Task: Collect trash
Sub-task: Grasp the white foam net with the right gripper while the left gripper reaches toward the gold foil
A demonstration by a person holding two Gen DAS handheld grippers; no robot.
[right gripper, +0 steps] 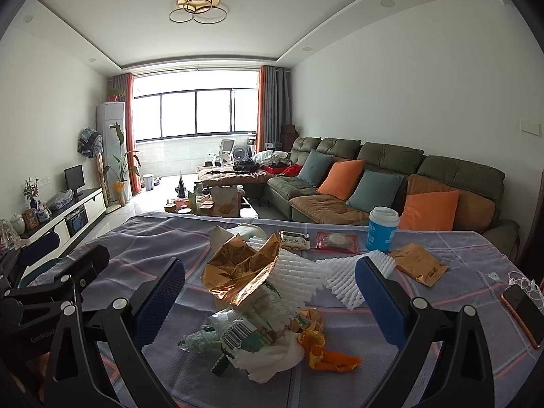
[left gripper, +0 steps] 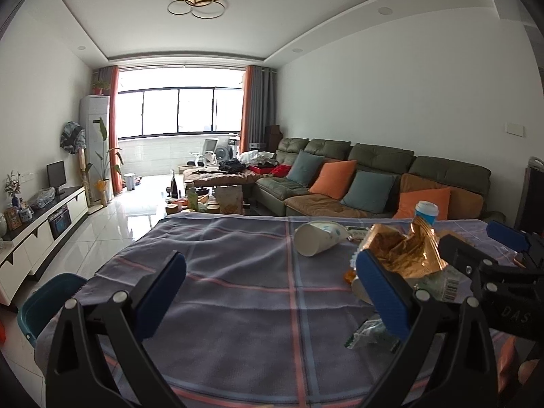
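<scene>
Left gripper (left gripper: 272, 292) jaws apart over bare tablecloth (left gripper: 238, 265), right gripper (right gripper: 270, 297) jaws apart, crumpled gold wrapper (right gripper: 239, 272) between them

Left gripper (left gripper: 272, 292): black plastic frame, triangular cutouts in finger arms, silver round pivot screws, blue textured rubber pads (left gripper: 161, 301). Right gripper (right gripper: 270, 301): same build, black arms, silver screws, blue ribbed pads (right gripper: 382, 301). White lettering on black bodies: "DAS" partly visible in left wrist view, "GenRobot" in right wrist view.
</scene>
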